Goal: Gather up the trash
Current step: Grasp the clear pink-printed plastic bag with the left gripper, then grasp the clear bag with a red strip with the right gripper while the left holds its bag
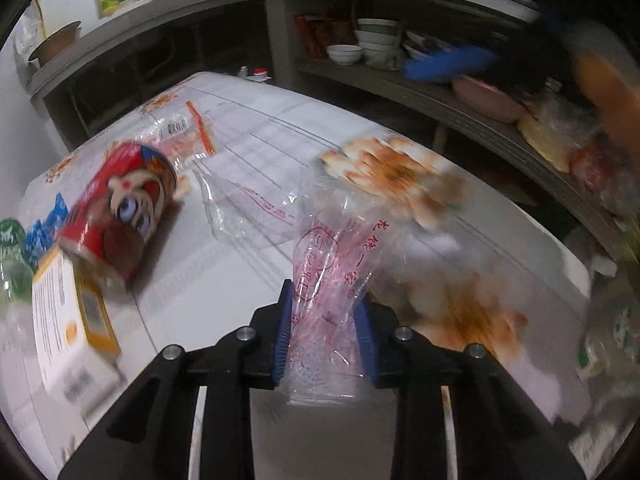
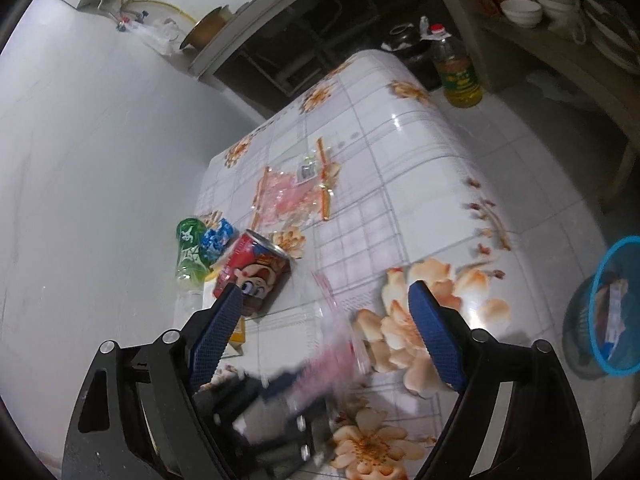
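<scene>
Gripping a clear plastic bag with red print (image 1: 324, 280) between the blue fingers (image 1: 282, 336) of the left gripper (image 1: 325, 332), pads squeezing the crumpled film from both sides, bag standing up ahead of the fingertips and trailing back under them. No earlier look to compare, so only the squeeze itself to report: narrow gap, film bunched in it, pads pressing.

To do this step well: keeping the pinch on the thick bunched part, not a single loose flap, since thin film slips out easily. Lifting straight off the counter (image 1: 248, 264) before swinging anywhere, so the tail of the bag does not drag the other litter. Worth checking the hold is firm before carrying toward the blue mesh bin (image 2: 612, 308), sitting on the floor well off to the right of the right fingers.

Right gripper (image 2: 332, 328) standing wide apart, nothing between its fingers (image 2: 438, 344), hovering above the counter, with the left gripper and its blurred pink bag just below and between them.

Left of the left fingers: a red cartoon can (image 1: 120, 212) on its side, a yellow and white carton (image 1: 68, 320) nearer. Ahead of the fingers, a second clear wrapper with orange strips (image 1: 192, 132), flat on the counter. Plenty left to gather, by the look of it.
</scene>
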Tool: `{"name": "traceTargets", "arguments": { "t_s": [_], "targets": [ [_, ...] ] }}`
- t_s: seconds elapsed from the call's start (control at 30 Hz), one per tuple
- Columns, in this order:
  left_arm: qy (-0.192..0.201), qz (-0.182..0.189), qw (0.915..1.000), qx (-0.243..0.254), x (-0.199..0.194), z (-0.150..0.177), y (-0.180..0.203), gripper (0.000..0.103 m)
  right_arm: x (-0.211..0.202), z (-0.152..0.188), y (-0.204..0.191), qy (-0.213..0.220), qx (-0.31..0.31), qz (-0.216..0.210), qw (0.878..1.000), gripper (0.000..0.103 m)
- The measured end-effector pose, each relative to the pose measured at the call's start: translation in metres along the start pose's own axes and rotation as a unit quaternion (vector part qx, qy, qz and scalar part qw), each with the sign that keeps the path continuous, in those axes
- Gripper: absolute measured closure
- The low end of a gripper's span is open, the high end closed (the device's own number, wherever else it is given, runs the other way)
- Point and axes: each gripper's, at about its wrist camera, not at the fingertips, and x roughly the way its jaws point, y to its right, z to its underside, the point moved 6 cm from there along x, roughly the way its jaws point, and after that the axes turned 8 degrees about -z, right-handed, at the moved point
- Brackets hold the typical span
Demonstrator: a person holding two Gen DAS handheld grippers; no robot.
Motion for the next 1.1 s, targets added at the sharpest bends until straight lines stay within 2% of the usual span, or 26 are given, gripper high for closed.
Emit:
{"name": "traceTargets", "arguments": {
  "t_s": [0.13,0.23,0.3,0.37,0.47,0.6,0.7,0.77,0.87,0.93,0.97,1.03,1.1],
  "targets": [
    [0.002,0.009,0.9999,-0.006,-0.015,0.019,0.006,0.075,0.036,-0.023,-0.018,-0.041,-0.009,-0.031,0.999,0.023],
    [0.004,0.010,0.9999,-0.011,-0.022,0.026,0.009,0.075,0.080,-0.044,-0.030,-0.079,-0.023,-0.026,0.996,0.023],
    [0.003,0.012,0.9998,-0.015,-0.024,0.029,0.008,0.075,0.112,-0.061,-0.032,-0.094,-0.037,0.003,0.995,0.025],
    [0.003,0.015,0.9997,-0.020,-0.025,0.031,0.008,0.075,0.142,-0.078,-0.028,-0.104,-0.038,0.034,0.993,0.031],
    [0.003,0.015,0.9997,-0.020,-0.028,0.033,0.008,0.075,0.172,-0.094,-0.018,-0.109,-0.043,0.080,0.990,0.035],
    [0.004,0.019,0.9996,-0.018,-0.030,0.034,0.009,0.075,0.200,-0.098,-0.005,-0.126,-0.044,0.114,0.984,0.045],
    [0.005,0.020,0.9997,-0.016,-0.030,0.034,0.010,0.075,0.209,-0.096,-0.010,-0.126,-0.079,0.137,0.979,0.056],
    [0.005,0.022,0.9996,-0.017,-0.030,0.034,0.009,0.075,0.211,-0.093,-0.012,-0.128,-0.098,0.156,0.975,0.077],
    [0.006,0.023,0.9996,-0.017,-0.031,0.034,0.008,0.075,0.210,-0.091,-0.010,-0.124,-0.120,0.185,0.967,0.090],
    [0.007,0.023,0.9996,-0.016,-0.031,0.034,0.006,0.075,0.208,-0.091,-0.008,-0.120,-0.125,0.195,0.965,0.094],
    [0.007,0.023,0.9996,-0.016,-0.031,0.034,0.006,0.075,0.203,-0.091,-0.006,-0.113,-0.127,0.201,0.965,0.101],
    [0.008,0.023,0.9996,-0.016,-0.030,0.035,0.006,0.075,0.193,-0.094,0.001,-0.102,-0.124,0.215,0.963,0.103],
    [0.009,0.023,0.9996,-0.017,-0.030,0.036,0.005,0.075,0.177,-0.097,0.011,-0.086,-0.108,0.212,0.967,0.103]
  ]
}}
